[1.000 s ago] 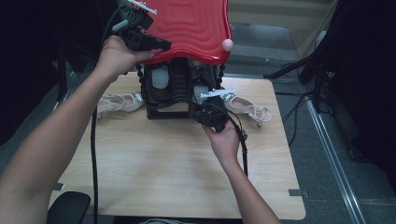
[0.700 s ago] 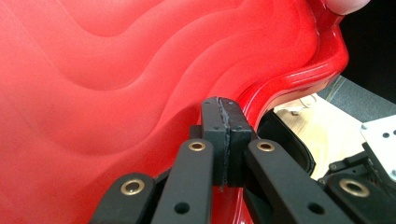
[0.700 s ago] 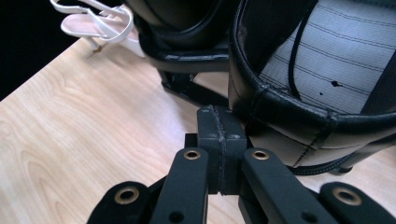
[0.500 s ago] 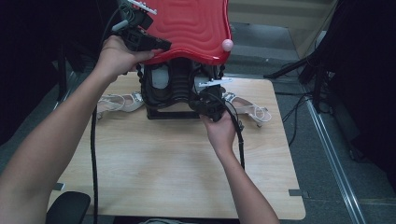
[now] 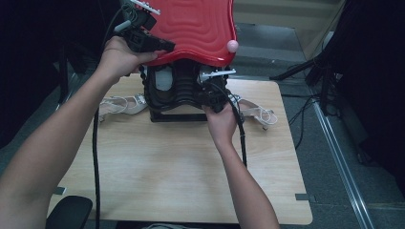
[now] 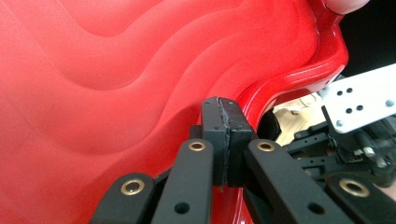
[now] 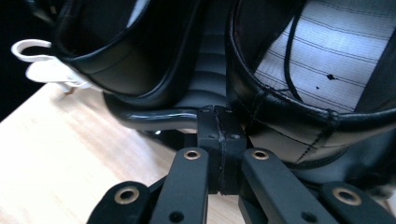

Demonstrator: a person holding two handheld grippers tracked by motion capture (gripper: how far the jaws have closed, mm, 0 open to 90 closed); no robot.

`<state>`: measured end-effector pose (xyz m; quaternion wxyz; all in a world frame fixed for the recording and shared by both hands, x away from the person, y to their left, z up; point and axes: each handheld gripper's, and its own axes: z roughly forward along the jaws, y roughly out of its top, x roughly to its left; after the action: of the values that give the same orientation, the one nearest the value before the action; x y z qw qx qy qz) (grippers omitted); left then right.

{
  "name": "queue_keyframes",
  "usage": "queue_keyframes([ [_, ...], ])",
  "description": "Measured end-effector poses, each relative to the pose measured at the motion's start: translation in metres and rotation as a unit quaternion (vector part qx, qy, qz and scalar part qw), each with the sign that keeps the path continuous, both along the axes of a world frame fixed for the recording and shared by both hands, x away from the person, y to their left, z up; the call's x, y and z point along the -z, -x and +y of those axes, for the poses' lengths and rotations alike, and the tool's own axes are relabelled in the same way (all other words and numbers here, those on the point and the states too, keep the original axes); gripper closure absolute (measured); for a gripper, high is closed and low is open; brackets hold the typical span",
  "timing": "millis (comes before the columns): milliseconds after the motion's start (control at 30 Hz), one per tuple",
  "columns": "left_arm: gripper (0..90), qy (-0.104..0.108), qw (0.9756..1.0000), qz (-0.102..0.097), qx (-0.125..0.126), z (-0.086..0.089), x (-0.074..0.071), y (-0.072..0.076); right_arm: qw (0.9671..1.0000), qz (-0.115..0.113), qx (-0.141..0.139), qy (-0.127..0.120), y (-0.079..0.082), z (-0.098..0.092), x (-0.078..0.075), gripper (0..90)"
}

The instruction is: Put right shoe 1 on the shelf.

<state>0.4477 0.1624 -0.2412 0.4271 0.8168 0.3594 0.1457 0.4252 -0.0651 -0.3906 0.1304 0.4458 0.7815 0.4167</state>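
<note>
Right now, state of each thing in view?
red lid: raised, tilted up.
black shoes: under the lid, in a black-framed stand.
white sandals: flat on the table, one each side of the stand.
left hand-held gripper: shut, at the lid's edge.
right hand-held gripper: shut, at a black shoe.
</note>
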Motion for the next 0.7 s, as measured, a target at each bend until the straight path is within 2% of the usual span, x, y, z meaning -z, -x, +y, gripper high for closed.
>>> queue_keyframes([
  [167,90.0,0.0,1.0,0.0,0.0,0.0,0.0,0.0,0.9999,0.006,0.003,0.008,-0.004,-0.001,0.006,90.0],
  [233,90.0,0.0,1.0,0.001,-0.001,0.0,0.0,0.0,0.9999,0.012,0.003,0.0,-0.004,-0.003,0.009,90.0],
  [267,90.0,-0.001,1.0,0.001,-0.001,0.0,0.0,0.0,0.9999,0.008,0.001,-0.008,-0.003,-0.004,0.01,90.0],
  [400,90.0,-0.001,1.0,0.003,-0.003,-0.001,-0.001,-0.001,0.9999,0.005,-0.008,-0.014,0.006,-0.009,0.009,90.0],
  [567,90.0,-0.012,0.9999,0.004,-0.01,-0.004,-0.003,0.0,0.9993,0.005,-0.029,-0.023,0.022,-0.022,0.007,89.7],
  [700,83.8,0.014,0.9997,0.015,-0.015,0.0,-0.006,0.001,0.9984,0.017,-0.044,-0.031,0.033,-0.032,0.008,84.8],
])
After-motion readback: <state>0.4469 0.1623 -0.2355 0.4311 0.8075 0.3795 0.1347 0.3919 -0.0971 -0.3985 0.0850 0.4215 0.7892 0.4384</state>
